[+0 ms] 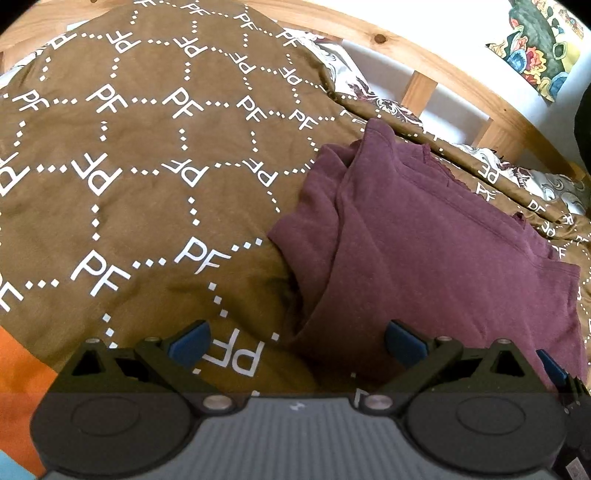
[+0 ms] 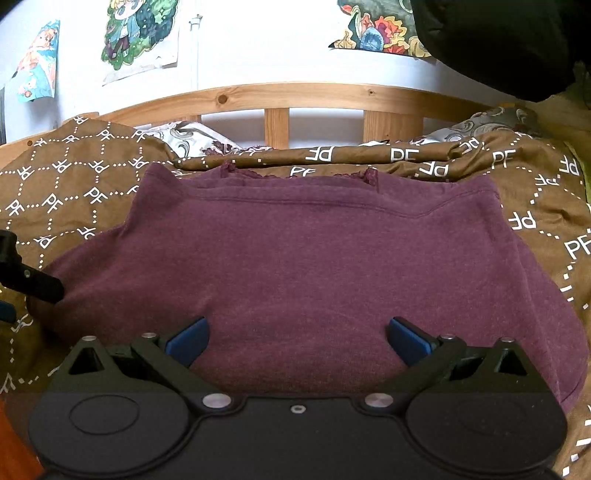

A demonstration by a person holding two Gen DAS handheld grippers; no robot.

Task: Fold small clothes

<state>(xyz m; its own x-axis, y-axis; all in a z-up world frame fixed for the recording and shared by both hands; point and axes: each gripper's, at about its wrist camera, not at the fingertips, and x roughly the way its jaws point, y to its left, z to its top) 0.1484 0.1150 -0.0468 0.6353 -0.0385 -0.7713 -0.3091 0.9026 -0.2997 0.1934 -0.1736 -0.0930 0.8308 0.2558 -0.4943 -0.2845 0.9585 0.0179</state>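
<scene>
A maroon garment [image 2: 306, 266] with a lace-trimmed neckline lies spread on the brown bedspread [image 2: 74, 192]; in the left wrist view the garment [image 1: 424, 251] lies to the right, with a fold along its left side. My left gripper [image 1: 297, 341] is open and empty, over the bedspread [image 1: 147, 184] at the garment's left edge. My right gripper [image 2: 297, 338] is open and empty, just above the garment's near part. A black part of the left gripper [image 2: 22, 277] shows at the left edge of the right wrist view.
A wooden bed rail [image 2: 280, 99] with slats runs behind the garment, against a white wall with colourful posters [image 2: 136, 33]. A patterned pillow [image 2: 192, 138] lies under the rail. A dark object [image 2: 498, 40] hangs at the upper right. Orange fabric [image 1: 18, 369] is at the near left.
</scene>
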